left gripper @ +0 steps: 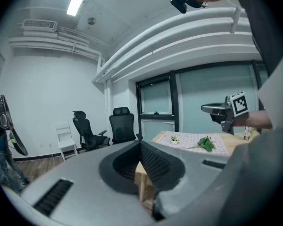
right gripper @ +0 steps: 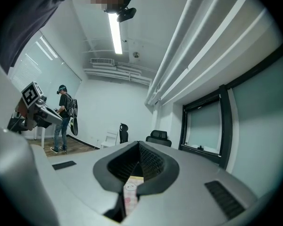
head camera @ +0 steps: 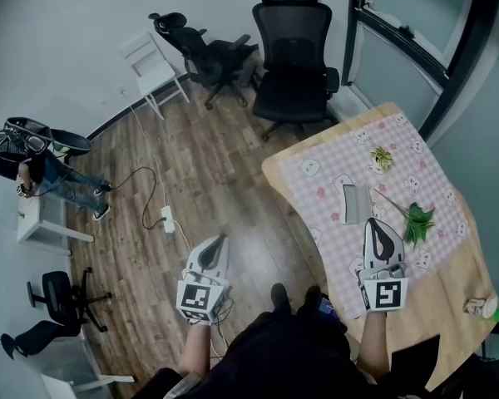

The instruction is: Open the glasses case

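The grey glasses case point(head camera: 355, 204) lies shut on the pink checked cloth of the table point(head camera: 449, 281). My right gripper point(head camera: 373, 221) hangs level above the cloth with its tip just right of the case's near end; its jaws are shut with nothing held. In the right gripper view the ribbed pads point(right gripper: 151, 161) meet over a strip of the cloth. My left gripper point(head camera: 222, 239) hovers over the wooden floor, left of the table, and its jaws come together at the tip with nothing between them. The left gripper view shows the table point(left gripper: 193, 138) ahead, with the case hidden.
A green sprig point(head camera: 416, 221) lies right of the case, and a small potted plant point(head camera: 382, 158) stands farther back. A bottle point(head camera: 482, 307) sits near the table's right edge. Black office chairs point(head camera: 295, 65), a white chair point(head camera: 154, 65), a power strip point(head camera: 168, 219) and a person point(head camera: 33, 169) occupy the floor.
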`<state>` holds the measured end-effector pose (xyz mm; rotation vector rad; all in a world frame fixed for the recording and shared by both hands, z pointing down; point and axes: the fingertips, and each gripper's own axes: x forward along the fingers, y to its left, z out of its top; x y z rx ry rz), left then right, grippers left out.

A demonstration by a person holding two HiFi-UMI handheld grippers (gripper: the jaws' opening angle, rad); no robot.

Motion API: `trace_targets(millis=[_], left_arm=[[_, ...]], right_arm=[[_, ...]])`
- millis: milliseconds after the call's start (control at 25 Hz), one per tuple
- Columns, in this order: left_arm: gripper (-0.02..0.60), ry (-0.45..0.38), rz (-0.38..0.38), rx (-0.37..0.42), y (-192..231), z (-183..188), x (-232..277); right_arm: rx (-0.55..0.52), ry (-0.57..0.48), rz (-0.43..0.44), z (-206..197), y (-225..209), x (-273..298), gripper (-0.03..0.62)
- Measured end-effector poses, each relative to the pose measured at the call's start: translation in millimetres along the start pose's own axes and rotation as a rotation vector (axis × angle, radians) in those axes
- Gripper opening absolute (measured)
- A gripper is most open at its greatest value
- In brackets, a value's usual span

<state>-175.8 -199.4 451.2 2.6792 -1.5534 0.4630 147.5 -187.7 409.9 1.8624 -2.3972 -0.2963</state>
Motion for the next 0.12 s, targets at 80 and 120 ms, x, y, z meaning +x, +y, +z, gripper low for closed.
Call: trace_targets(millis=[80, 120], left_arm=[[-0.003, 0.002, -0.003, -0.001, -0.7, -1.9, 0.7], [-0.003, 0.004, -0.005, -0.001, -0.9, -3.0, 0.9]], right_arm=[[0.003, 0.004, 0.002, -1.6, 0.4, 1.4, 0.017], [0.006, 0.005, 0.003, -2.5, 0.7, 2.0, 0.017]])
